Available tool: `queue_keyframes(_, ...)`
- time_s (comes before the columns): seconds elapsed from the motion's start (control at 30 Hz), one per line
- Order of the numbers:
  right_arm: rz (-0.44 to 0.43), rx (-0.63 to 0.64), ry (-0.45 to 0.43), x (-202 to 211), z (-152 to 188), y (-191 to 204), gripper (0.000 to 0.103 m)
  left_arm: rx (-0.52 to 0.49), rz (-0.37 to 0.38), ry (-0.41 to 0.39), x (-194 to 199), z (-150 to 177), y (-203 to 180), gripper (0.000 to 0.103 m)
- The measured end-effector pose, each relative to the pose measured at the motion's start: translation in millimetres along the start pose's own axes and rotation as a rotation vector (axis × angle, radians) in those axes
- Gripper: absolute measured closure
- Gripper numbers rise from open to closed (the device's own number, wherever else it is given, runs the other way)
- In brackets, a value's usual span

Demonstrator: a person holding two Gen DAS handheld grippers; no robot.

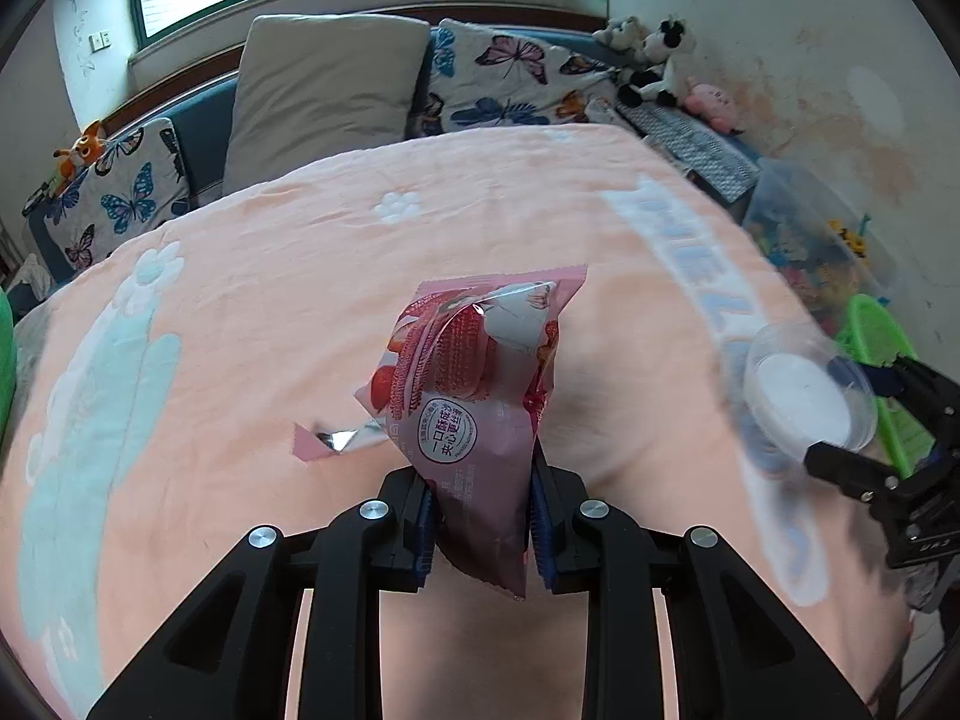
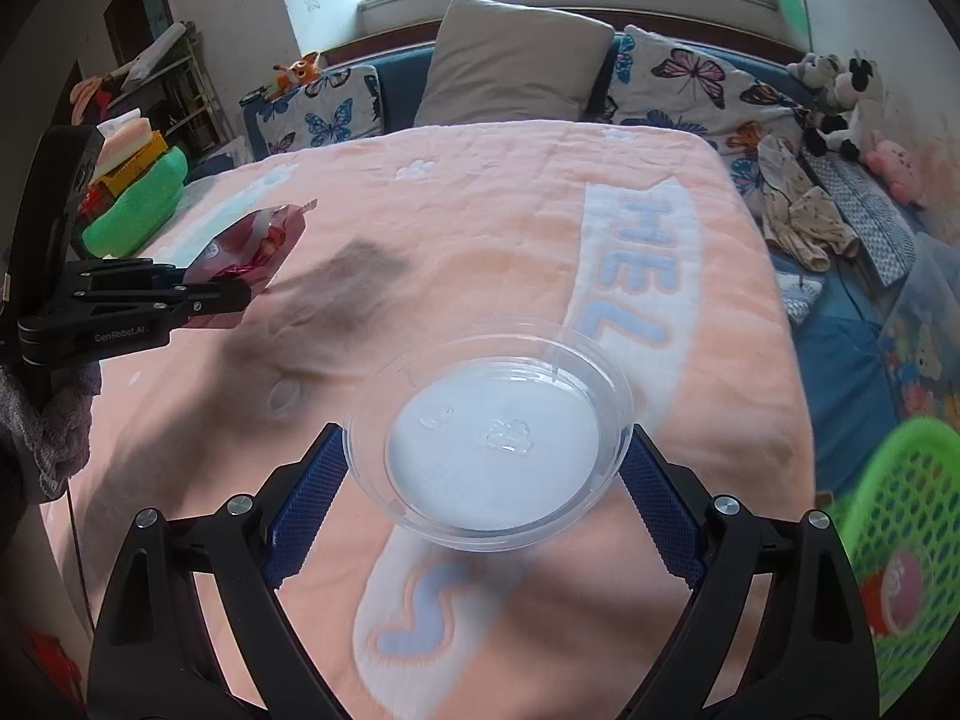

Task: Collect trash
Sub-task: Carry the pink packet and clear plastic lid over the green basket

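A: Wrapper status? Where is it?

B: Pink snack wrapper, in my left gripper. Jaws narrow, blue pads pressing both sides of its lower half. It sticks up and forward out of the jaws, torn flap hanging off its left side. It's lifted off the bed, over the near middle of the peach blanket.

A: Right side?

B: My right gripper has a clear plastic lid. Jaws spread wide, pads touching the rim on the left and right. Lid is round, shallow, white disc in the centre, tilted a little. It's held above the blanket, over the pale lettering near the bed's right edge.

A: The two relative to each other?

B: Well apart. From the right wrist view the left gripper sits far left, wrapper in its tips. From the left wrist view the lid is at the right.

A: Anything else?

B: Green basket off the bed's right edge, something pink inside, blurred. Pillows along the headboard end. Plush toys at the far right corner.
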State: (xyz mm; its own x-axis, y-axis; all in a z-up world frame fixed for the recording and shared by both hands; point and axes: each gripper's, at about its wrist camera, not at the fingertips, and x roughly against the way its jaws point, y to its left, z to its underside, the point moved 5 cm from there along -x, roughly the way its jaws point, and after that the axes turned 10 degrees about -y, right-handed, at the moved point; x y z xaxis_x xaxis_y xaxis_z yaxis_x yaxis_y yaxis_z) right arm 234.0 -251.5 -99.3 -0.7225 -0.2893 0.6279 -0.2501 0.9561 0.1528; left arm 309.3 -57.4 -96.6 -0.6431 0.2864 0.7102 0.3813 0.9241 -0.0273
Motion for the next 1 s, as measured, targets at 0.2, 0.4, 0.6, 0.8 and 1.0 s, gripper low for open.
queue_keyframes(0.2,0.017,-0.031,-0.020,31,16,-7,0.014,-0.006,0.055,-0.003,19,11,-36,0.078)
queue_keyframes(0.4,0.055,-0.079,-0.067,71,28,-25,0.014,-0.024,0.114,-0.019,37,16,-77,0.078)
queue_keyframes(0.6,0.113,-0.130,-0.100,111,39,-57,0.013,-0.049,0.171,-0.026,47,15,-117,0.078)
queue_keyframes(0.8,0.208,-0.188,-0.109,151,59,-101,0.013,-0.085,0.226,-0.027,51,13,-160,0.078)
queue_keyframes(1.0,0.284,-0.268,-0.108,178,83,-148,0.013,-0.121,0.278,-0.023,51,8,-203,0.078)
